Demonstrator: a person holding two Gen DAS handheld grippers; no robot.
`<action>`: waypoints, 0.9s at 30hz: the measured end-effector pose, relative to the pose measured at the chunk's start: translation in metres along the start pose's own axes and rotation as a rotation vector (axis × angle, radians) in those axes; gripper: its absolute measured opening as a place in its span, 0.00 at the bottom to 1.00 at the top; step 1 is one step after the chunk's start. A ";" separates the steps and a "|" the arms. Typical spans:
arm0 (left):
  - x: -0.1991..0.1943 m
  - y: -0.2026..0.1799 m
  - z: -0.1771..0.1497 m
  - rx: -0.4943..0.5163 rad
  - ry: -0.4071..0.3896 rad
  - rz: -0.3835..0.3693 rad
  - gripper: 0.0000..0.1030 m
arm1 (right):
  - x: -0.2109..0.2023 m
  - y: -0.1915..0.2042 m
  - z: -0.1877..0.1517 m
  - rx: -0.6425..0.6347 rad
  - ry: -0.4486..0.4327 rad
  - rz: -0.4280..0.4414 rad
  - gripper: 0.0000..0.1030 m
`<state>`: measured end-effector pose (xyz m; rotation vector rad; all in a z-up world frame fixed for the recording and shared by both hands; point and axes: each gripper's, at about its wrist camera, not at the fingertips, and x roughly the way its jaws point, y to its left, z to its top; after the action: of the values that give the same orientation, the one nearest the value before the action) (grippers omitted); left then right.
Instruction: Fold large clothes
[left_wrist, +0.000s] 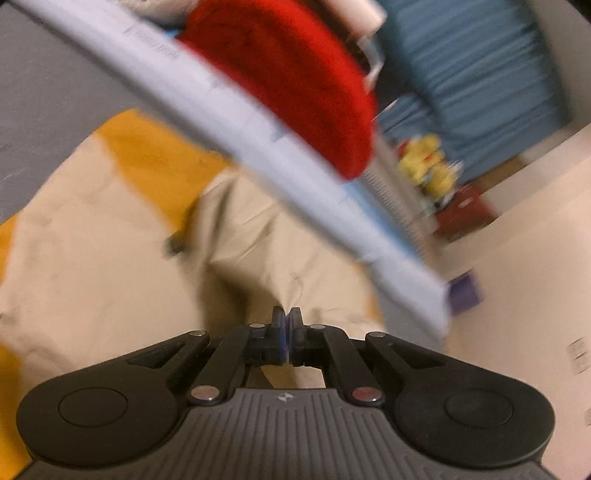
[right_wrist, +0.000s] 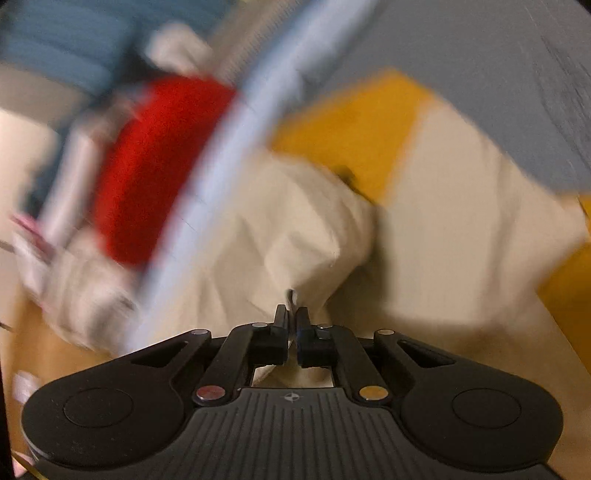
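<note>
Nearest each lens, two black grippers clamp the same cream garment (left_wrist: 110, 280). The left gripper (left_wrist: 287, 317) has its jaws pressed together on a pinched ridge of the cloth, with only a thin blue sliver visible between the pads. The right gripper (right_wrist: 291, 314) is likewise closed on a small tuft of the fabric that pokes up between its fingertips.

Beyond the fingers, the cream garment spreads in loose, creased folds across a grey surface (left_wrist: 44, 88), with yellow-orange panels (left_wrist: 159, 151) showing at its far side and at the frame edges. Whether the yellow belongs to the same garment or lies beneath it cannot be told. A small dark spot (left_wrist: 173, 243) sits on the cloth; it is too blurred to identify.

Farther off, a pale blue-white edge (left_wrist: 258, 140) cuts diagonally through both views, heavily smeared by motion. Behind it lies a bright red fabric mass (left_wrist: 295, 81), its upper part cut off by the frame. In the background are blue pleated curtains (left_wrist: 472, 74), a blurred yellow object (left_wrist: 428, 162) and a dark red shape (left_wrist: 465, 210), none clear enough to name. Pale crumpled cloth (right_wrist: 81, 288) sits at the left of the right wrist view.
</note>
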<state>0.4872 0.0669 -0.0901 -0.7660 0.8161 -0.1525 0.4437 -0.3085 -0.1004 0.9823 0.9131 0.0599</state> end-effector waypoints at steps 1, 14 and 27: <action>0.009 0.005 -0.006 0.014 0.043 0.057 0.01 | 0.010 -0.004 -0.006 0.003 0.039 -0.054 0.03; 0.002 -0.045 -0.016 0.390 -0.055 0.183 0.52 | -0.022 0.038 -0.017 -0.283 -0.230 -0.252 0.43; 0.059 -0.053 -0.074 0.545 0.166 0.263 0.43 | 0.019 0.000 -0.020 -0.133 0.061 -0.156 0.47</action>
<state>0.4841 -0.0361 -0.1224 -0.1311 0.9686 -0.1931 0.4427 -0.2868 -0.1173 0.7878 1.0257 0.0185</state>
